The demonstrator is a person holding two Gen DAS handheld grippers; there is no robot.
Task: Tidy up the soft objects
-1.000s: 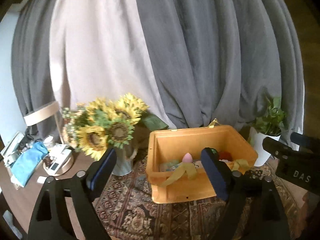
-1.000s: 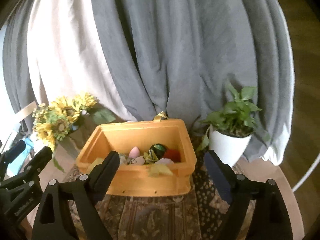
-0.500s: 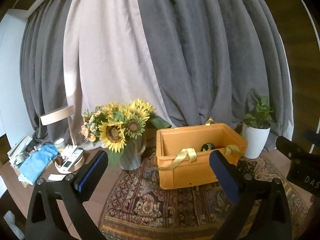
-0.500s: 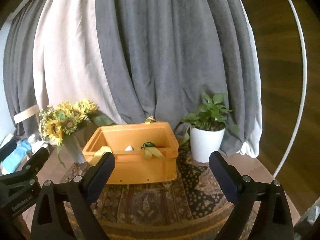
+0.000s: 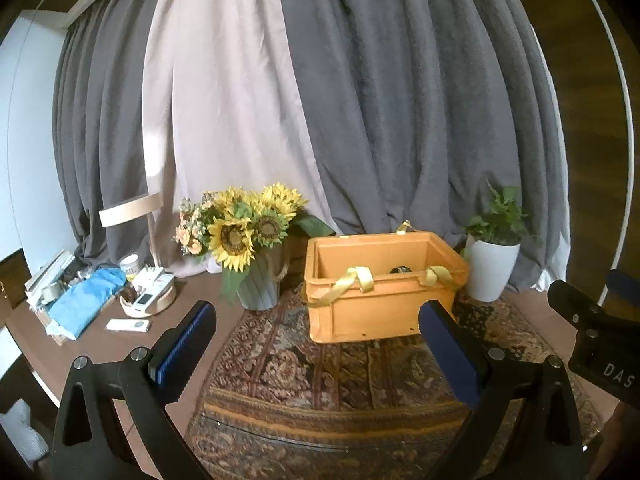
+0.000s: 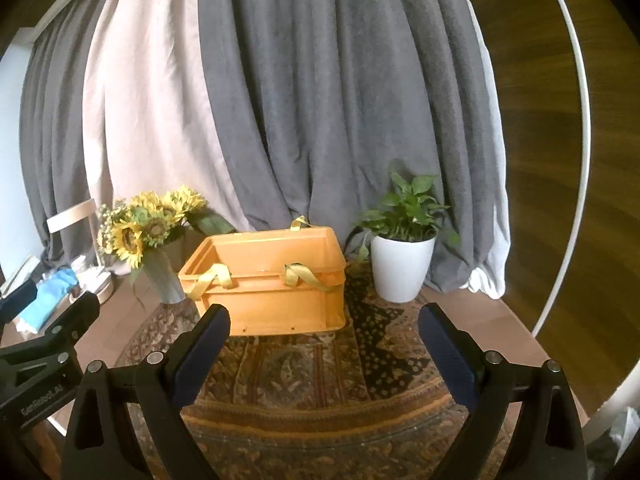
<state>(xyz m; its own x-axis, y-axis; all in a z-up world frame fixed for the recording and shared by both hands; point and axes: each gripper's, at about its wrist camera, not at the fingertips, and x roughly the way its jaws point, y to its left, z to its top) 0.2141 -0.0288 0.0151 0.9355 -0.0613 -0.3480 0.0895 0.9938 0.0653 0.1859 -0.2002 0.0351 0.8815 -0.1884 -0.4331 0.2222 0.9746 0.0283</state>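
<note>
An orange bin (image 5: pixel 384 304) with yellow ribbons (image 5: pixel 352 284) draped over its rim sits on a patterned rug (image 5: pixel 320 376) mid-desk, sunflowers (image 5: pixel 240 228) at its left, a potted plant (image 6: pixel 402 256) at its right. Left gripper (image 5: pixel 316 344) and right gripper (image 6: pixel 324 340) hover spread and empty near the desk's front edge

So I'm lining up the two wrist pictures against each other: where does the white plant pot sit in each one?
Left wrist view: the white plant pot stands at the right, just right of the orange crate.
Right wrist view: the pot is right of centre, again just right of the crate.
Shared landmark: the sunflower bouquet, left of the crate in both.
</note>
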